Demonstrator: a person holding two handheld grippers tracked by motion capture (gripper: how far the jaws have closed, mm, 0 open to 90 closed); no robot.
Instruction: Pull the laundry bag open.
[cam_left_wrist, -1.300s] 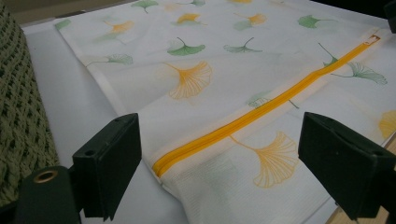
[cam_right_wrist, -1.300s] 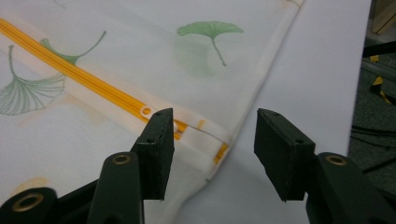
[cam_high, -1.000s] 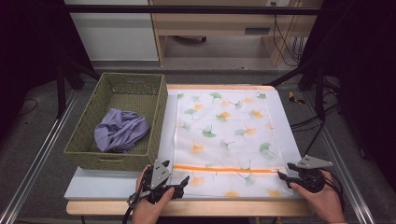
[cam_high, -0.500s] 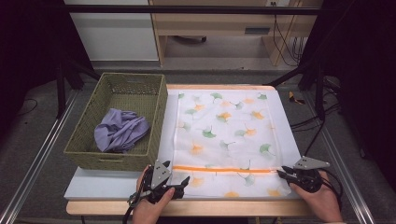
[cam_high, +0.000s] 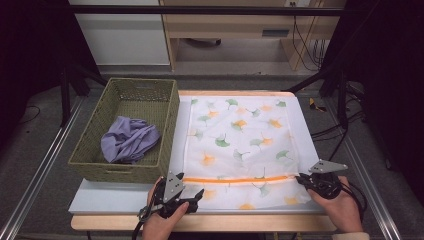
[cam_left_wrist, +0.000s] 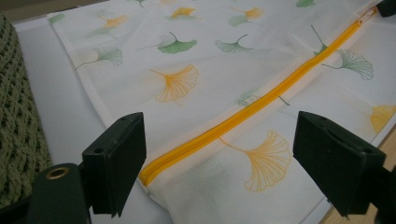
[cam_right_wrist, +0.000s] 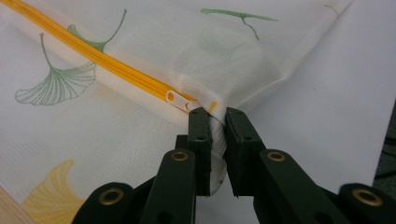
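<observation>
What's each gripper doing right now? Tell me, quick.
Left gripper: jaws open, holding nothing, set either side of the orange zipper's end.
Right gripper: jaws have just been closing, now shut on the mesh laundry bag beside the zipper pull.

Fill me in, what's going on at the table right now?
A person is working on a white mesh laundry bag printed with ginkgo leaves, lying flat on the table with its orange zipper closed. The right tool has just been closing and now pinches the bag's fabric at the zipper's end, beside the pull tab. The left tool is open, its jaws straddling the zipper's other end without gripping. A crumpled lavender cloth sits in the green woven basket nearby.
</observation>
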